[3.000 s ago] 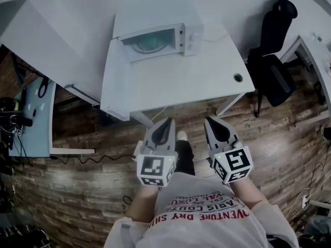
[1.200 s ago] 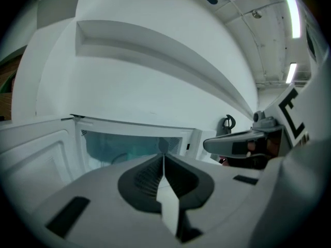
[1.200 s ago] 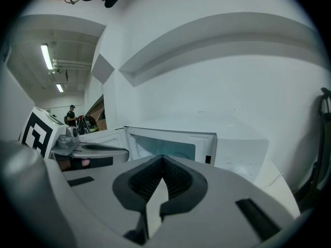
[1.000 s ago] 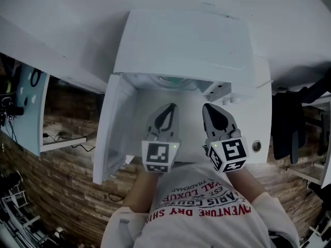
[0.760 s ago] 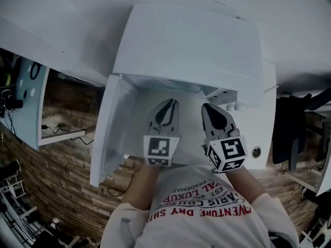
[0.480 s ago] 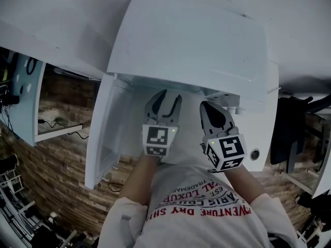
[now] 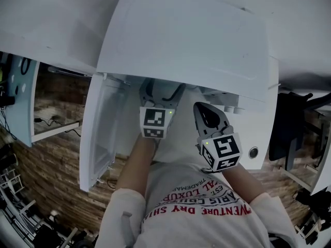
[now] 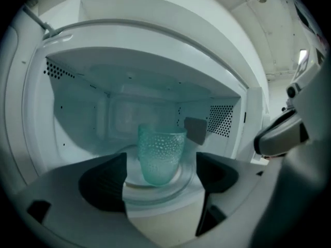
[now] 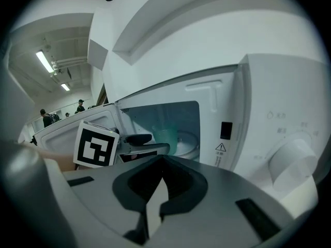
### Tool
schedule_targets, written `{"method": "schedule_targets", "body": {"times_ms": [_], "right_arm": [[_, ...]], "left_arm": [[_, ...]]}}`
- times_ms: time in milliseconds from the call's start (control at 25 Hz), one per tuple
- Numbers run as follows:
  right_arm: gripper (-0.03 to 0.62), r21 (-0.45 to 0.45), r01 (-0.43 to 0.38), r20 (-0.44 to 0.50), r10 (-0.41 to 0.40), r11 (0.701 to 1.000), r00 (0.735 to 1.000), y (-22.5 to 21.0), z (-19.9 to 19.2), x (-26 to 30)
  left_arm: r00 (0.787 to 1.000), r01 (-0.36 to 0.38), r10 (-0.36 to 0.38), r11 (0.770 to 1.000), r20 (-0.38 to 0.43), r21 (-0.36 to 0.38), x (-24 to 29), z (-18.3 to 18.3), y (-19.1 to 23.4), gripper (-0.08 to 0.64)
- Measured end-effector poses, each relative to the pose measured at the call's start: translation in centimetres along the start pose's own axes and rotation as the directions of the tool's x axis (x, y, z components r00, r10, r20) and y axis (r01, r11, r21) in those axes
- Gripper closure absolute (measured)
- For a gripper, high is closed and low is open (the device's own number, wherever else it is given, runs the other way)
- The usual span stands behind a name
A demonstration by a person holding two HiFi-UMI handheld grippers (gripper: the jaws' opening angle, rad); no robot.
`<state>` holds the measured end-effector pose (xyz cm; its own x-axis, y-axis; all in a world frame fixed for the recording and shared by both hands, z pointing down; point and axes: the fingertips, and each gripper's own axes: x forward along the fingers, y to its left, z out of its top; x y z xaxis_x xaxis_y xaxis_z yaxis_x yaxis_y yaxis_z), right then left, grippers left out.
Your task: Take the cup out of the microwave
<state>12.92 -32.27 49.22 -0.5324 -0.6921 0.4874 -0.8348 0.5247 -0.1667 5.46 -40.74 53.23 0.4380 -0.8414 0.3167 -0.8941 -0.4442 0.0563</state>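
Left gripper view: I'm aiming left gripper (image 8: 161, 184), jaws just opening wide, nothing between, at cup (image 8: 160, 156) inside microwave (image 8: 155, 32); right gripper (image 9: 156, 189) closed, empty; pad clipping rim risks toppling cup.

Red capital letters run upside down across the person's white shirt (image 7: 204, 203). The readable parts are "VENTURE DRY SH", "ARIS COUTU" and "LUXUR".

A warning triangle (image 9: 221, 147) with an exclamation mark stands on the front frame of the microwave (image 9: 269, 87). The print beneath it is too small to read, as are the marks above the dial (image 9: 292, 161).

The cubes on the left gripper (image 7: 161, 92) and right gripper (image 7: 200, 109) each bear a black-and-white square code marker, without letters.
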Motion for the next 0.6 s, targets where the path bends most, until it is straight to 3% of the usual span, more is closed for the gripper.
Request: {"method": "schedule_targets", "body": {"times_ms": [480, 600], "right_arm": [[0.588, 0.016, 0.01, -0.032, -0.01, 1.0, 0.999, -0.2, -1.0, 1.0], [0.588, 0.021, 0.018, -0.041, -0.017, 1.0, 0.999, -0.3, -1.3, 0.9]], "left_arm": [[0.999, 0.001, 0.004, 0.996, -0.051, 0.09, 3.5, -0.3, 0.3, 0.158], [0.999, 0.002, 0.001, 0.998, -0.05, 0.061, 4.0, -0.1, 0.6, 0.158]]}}
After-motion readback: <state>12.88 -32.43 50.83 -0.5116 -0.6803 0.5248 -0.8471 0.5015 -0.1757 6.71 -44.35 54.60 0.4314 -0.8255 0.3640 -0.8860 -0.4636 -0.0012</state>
